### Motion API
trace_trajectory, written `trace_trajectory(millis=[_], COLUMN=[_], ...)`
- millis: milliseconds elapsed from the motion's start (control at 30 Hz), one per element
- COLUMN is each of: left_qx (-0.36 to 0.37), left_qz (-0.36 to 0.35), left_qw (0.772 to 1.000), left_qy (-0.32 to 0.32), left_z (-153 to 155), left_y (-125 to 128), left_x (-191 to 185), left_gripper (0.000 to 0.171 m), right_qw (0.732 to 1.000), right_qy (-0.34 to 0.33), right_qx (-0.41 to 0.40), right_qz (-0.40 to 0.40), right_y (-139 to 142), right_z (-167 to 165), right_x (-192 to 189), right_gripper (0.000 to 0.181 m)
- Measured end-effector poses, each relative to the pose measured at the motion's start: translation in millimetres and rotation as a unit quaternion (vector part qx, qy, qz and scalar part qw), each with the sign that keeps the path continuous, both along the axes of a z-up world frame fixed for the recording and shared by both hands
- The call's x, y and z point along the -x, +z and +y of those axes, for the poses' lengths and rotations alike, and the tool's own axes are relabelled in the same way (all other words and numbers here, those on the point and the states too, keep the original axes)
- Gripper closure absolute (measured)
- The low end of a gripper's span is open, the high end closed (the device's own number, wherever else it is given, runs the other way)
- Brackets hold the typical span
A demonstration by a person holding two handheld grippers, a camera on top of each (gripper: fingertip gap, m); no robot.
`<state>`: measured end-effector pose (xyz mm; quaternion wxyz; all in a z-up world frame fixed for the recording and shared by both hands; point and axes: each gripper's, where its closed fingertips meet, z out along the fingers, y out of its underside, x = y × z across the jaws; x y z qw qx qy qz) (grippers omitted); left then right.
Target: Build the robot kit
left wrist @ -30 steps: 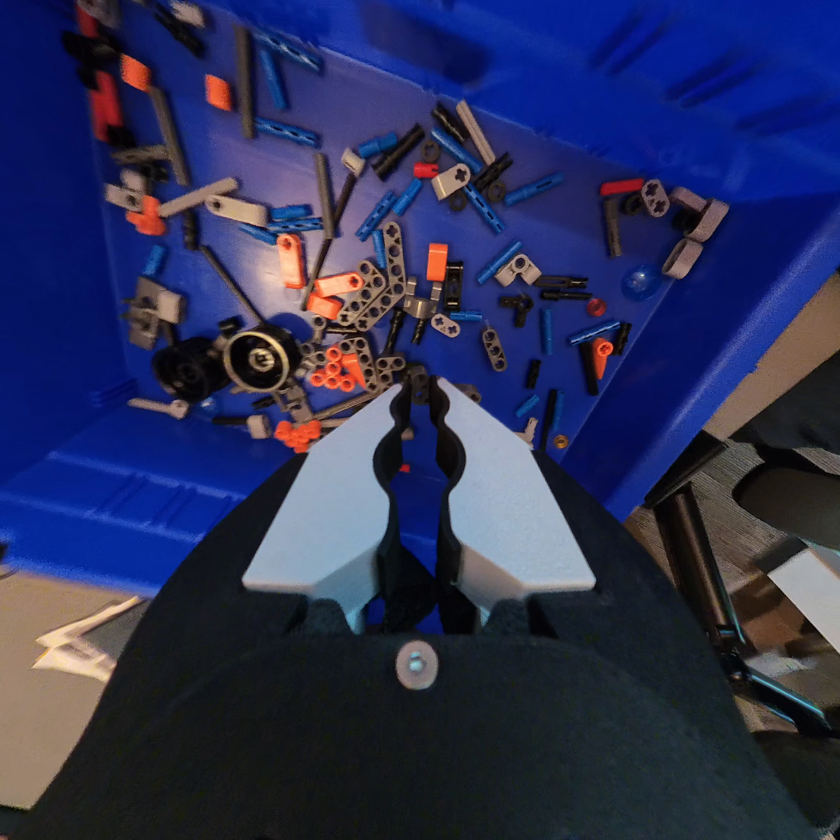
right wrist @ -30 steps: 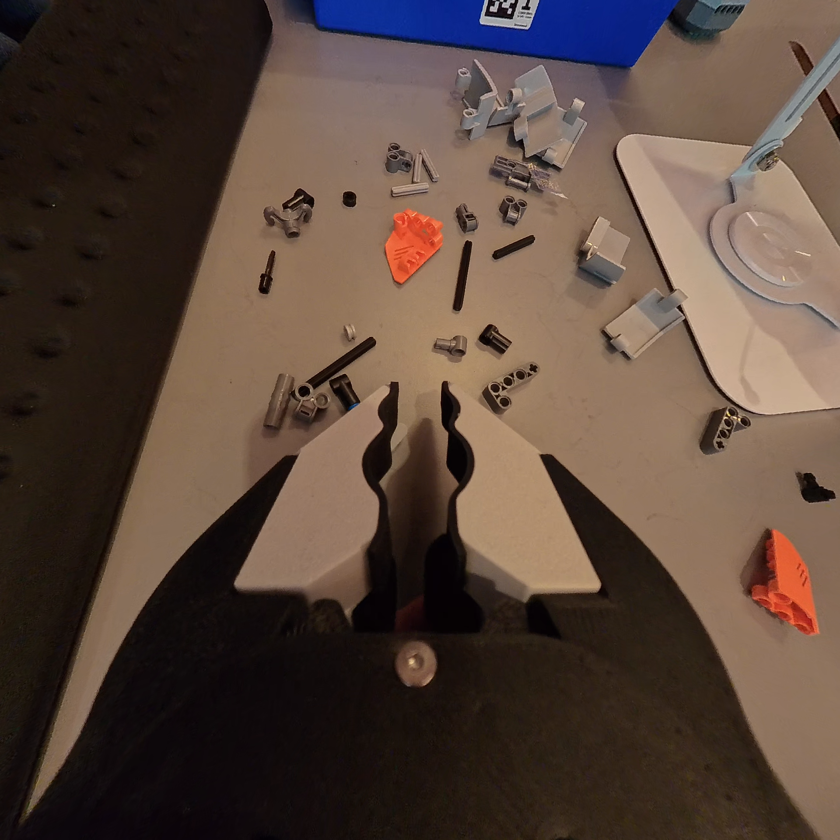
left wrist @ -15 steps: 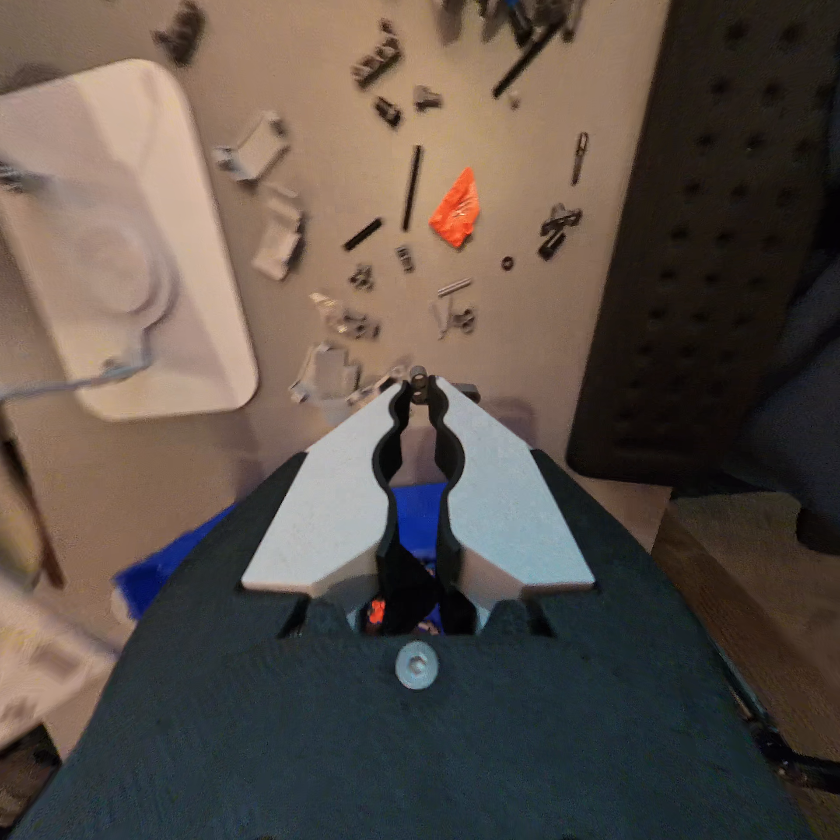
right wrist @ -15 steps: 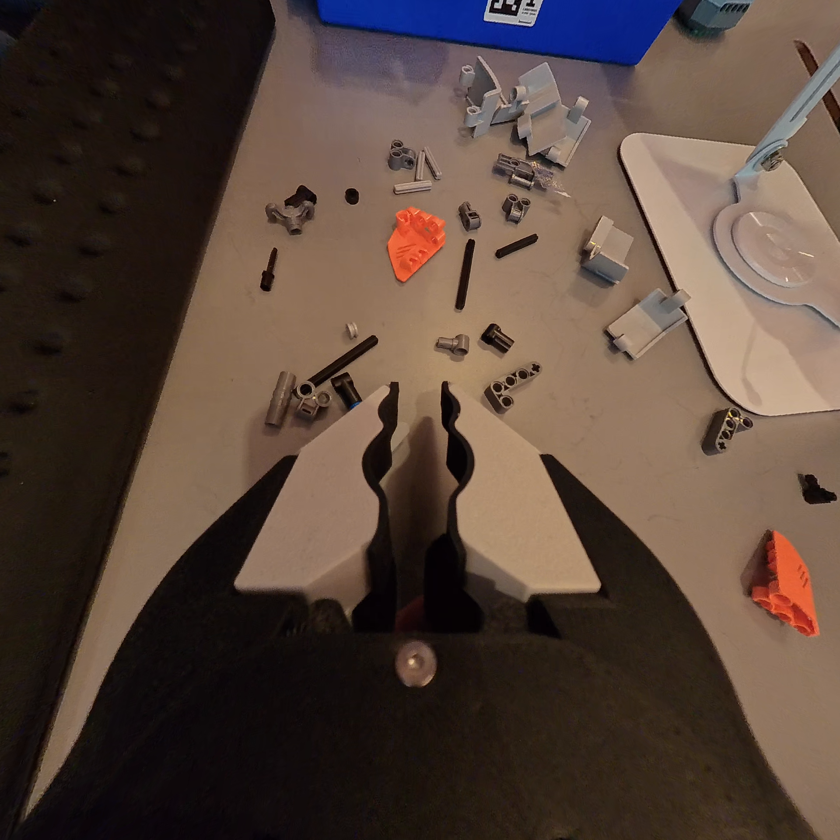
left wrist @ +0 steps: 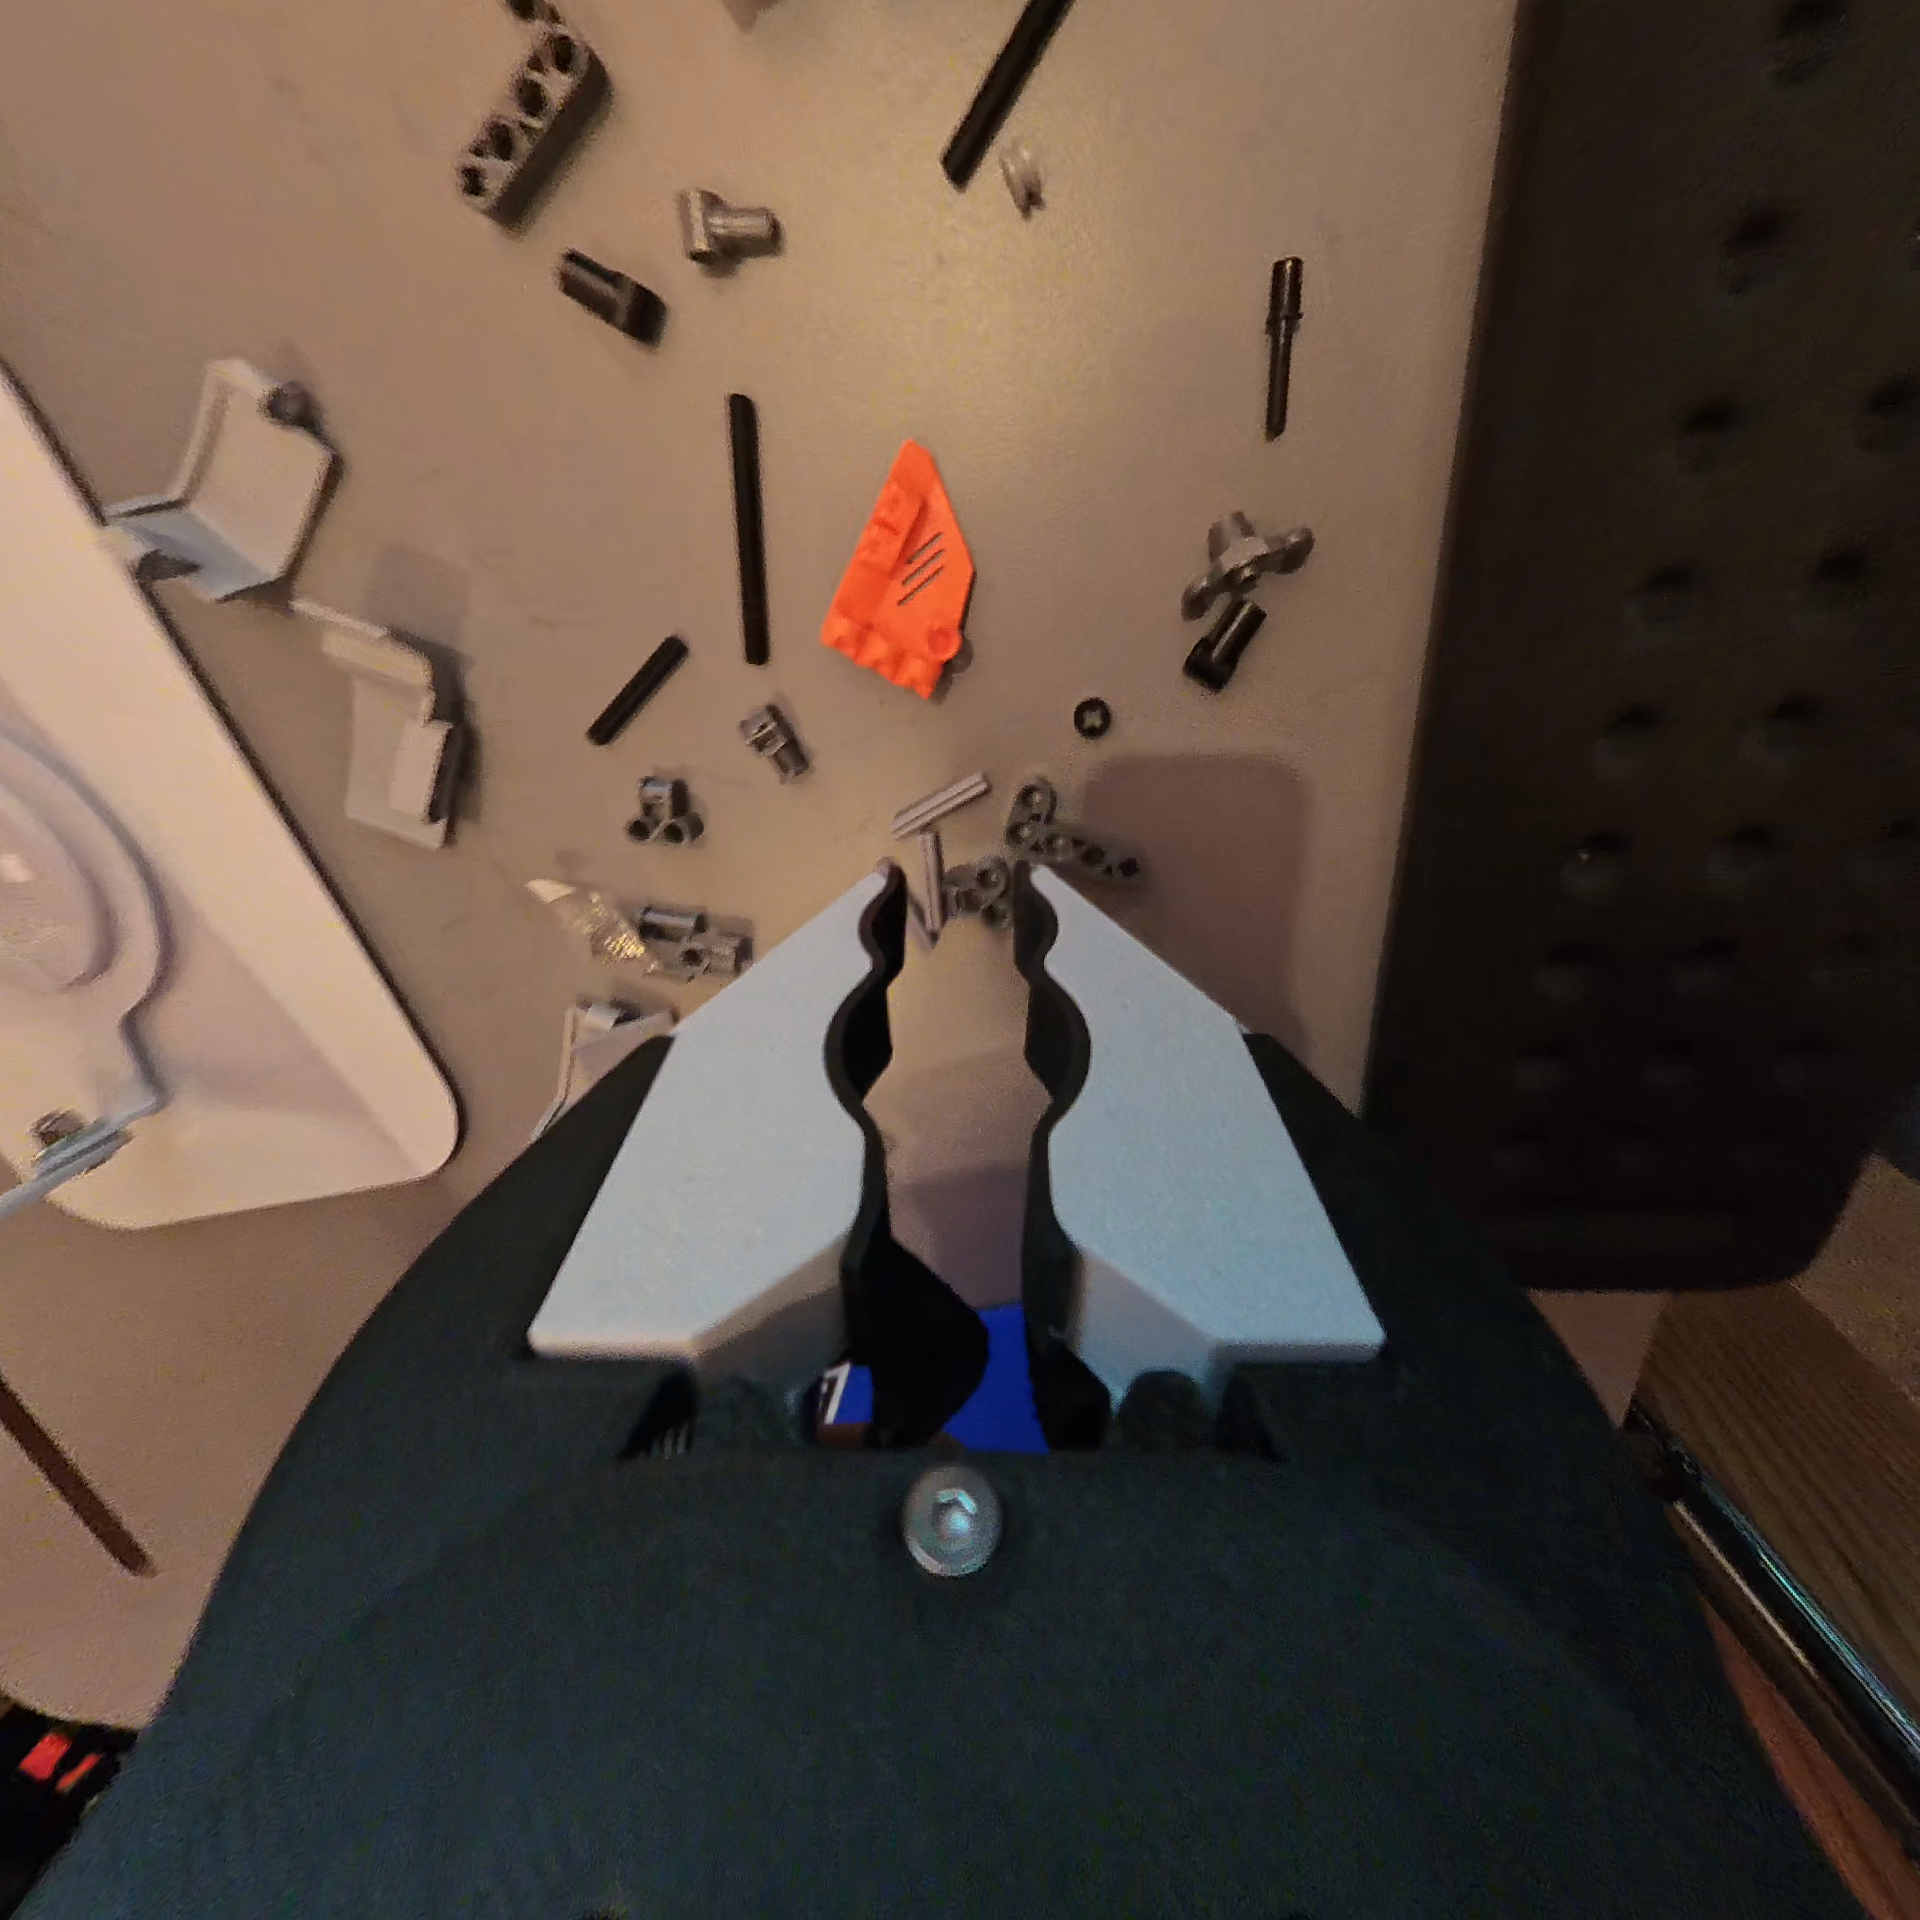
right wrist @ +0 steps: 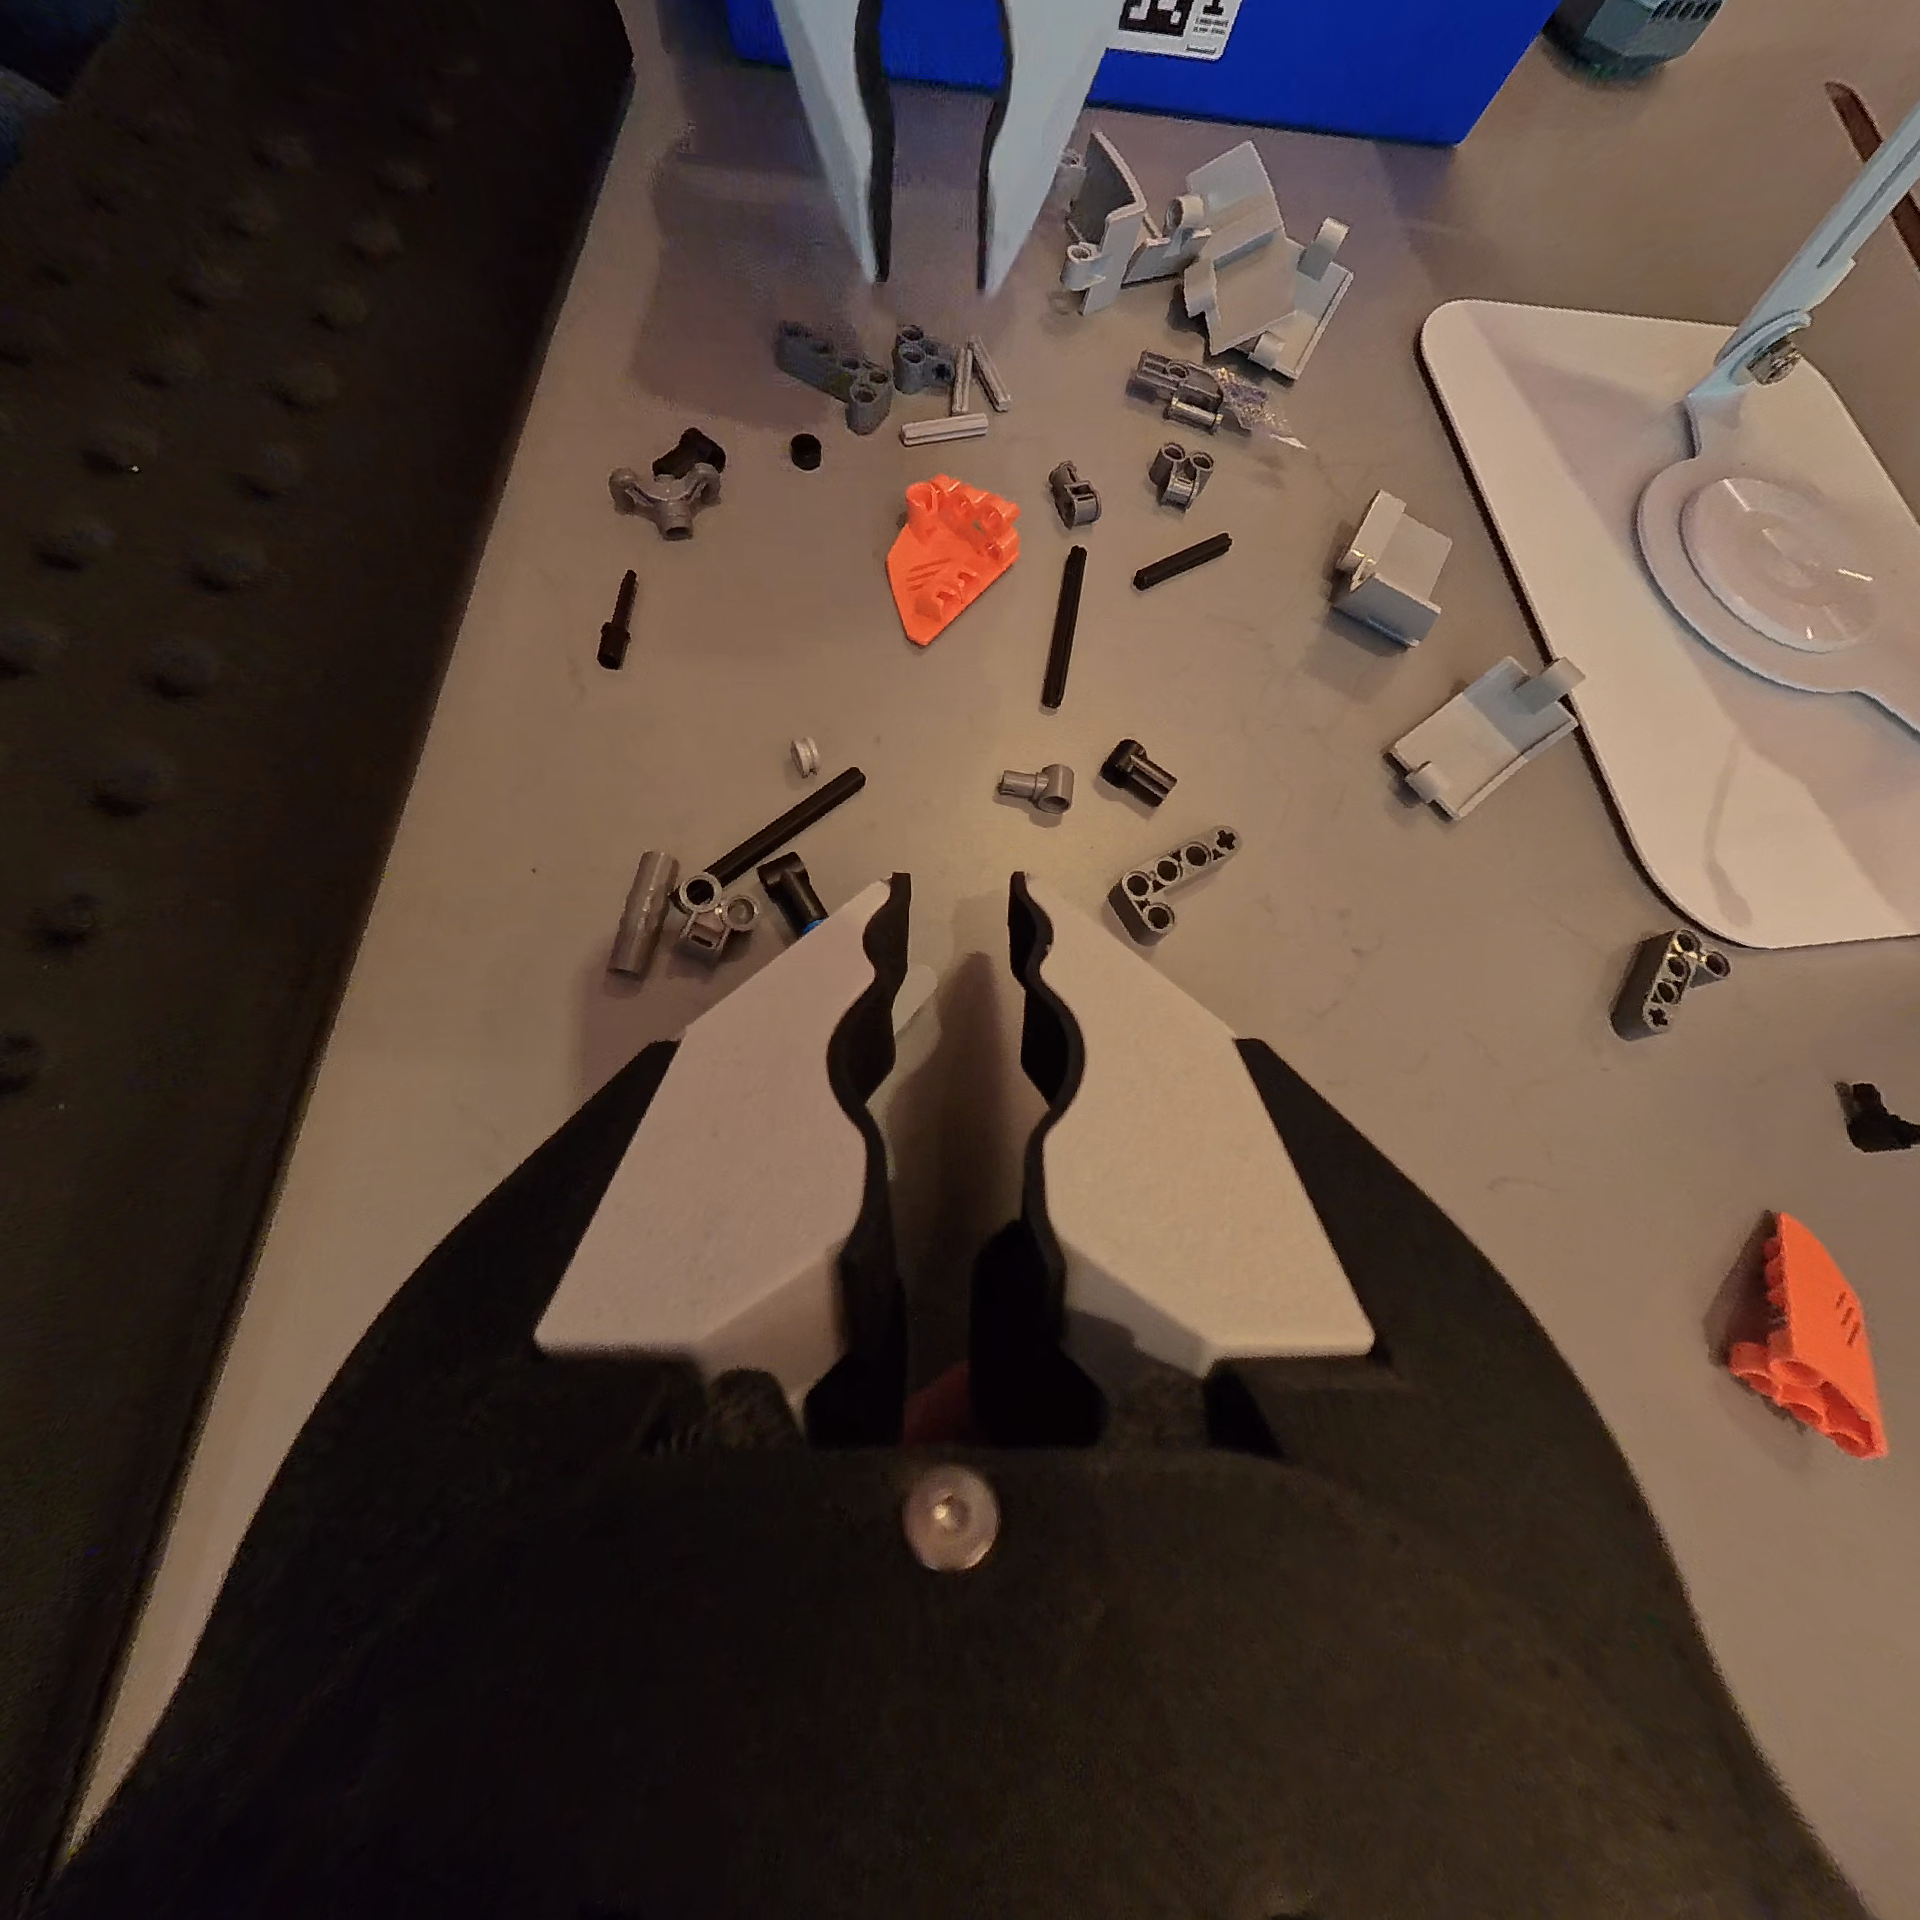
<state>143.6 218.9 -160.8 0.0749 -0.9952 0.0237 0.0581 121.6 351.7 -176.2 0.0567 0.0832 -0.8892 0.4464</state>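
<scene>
hovering over the grey surface (left wrist: 1195, 312), the left hand-held gripper (left wrist: 954, 883) has its jaws parted by a narrow gap and holds nothing. just past its tips lie a small grey connector (left wrist: 982, 883), two thin light-grey pins (left wrist: 940, 805) and a dark grey angled beam with holes (left wrist: 1070, 844), the beam at 1 o'clock. an orange wedge-shaped plastic panel (left wrist: 902, 577) sits farther off at 12 o'clock.

the right hand-held gripper (right wrist: 958, 894) is likewise narrowly parted and empty, above bare surface. a grey l-shaped beam (right wrist: 1172, 881) lies at its 2 o'clock, a black axle rod (right wrist: 784, 826) at 10 o'clock. a blue plastic bin (right wrist: 1351, 73) stands at the far edge.
</scene>
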Motion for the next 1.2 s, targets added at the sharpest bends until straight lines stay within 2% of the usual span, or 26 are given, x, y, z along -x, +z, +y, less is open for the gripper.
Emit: trace_trajectory(millis=[100, 167, 267, 367, 500, 567, 633, 833, 1200], left_qx=[-0.025, -0.037, -0.043, -0.018, 0.026, 0.025, -0.002, 0.022, 0.038], left_qz=[0.035, 0.066, 0.099, 0.117, 0.087, 0.070, 0.045, 0.010, -0.003], left_qw=[0.999, 0.996, 0.988, 0.977, 0.970, 0.971, 0.975, 0.977, 0.975], left_qy=[0.024, 0.051, 0.106, 0.176, 0.224, 0.225, 0.218, 0.213, 0.218], left_z=[-14, -35, -81, -143, -212, -230, -233, -249, -262], left_y=[36, 63, 99, 113, 101, 89, 75, 44, 25], left_x=[14, 27, 41, 50, 40, 35, 30, 14, 14], left_gripper=[0.156, 0.157, 0.160, 0.160, 0.160, 0.161, 0.162, 0.161, 0.159], right_qw=[1.000, 1.000, 1.000, 1.000, 1.000, 1.000, 1.000, 1.000, 1.000], right_qy=[-0.001, -0.001, -0.001, -0.001, -0.002, -0.003, -0.003, -0.004, -0.006], right_qx=[0.000, -0.001, -0.002, -0.004, -0.006, -0.006, -0.007, -0.009, -0.012], right_qz=[-0.001, -0.001, 0.000, -0.002, -0.001, -0.001, -0.003, -0.005, -0.007], right_y=[0, 0, -1, -1, -2, -2, -2, -3, -4], right_z=[0, 0, 0, 0, 0, 0, 0, 0, 0], right_x=[0, 0, 0, 0, 1, 1, 1, 1, 2], right_gripper=[0.164, 0.164, 0.164, 0.164, 0.164, 0.164, 0.164, 0.164, 0.164])
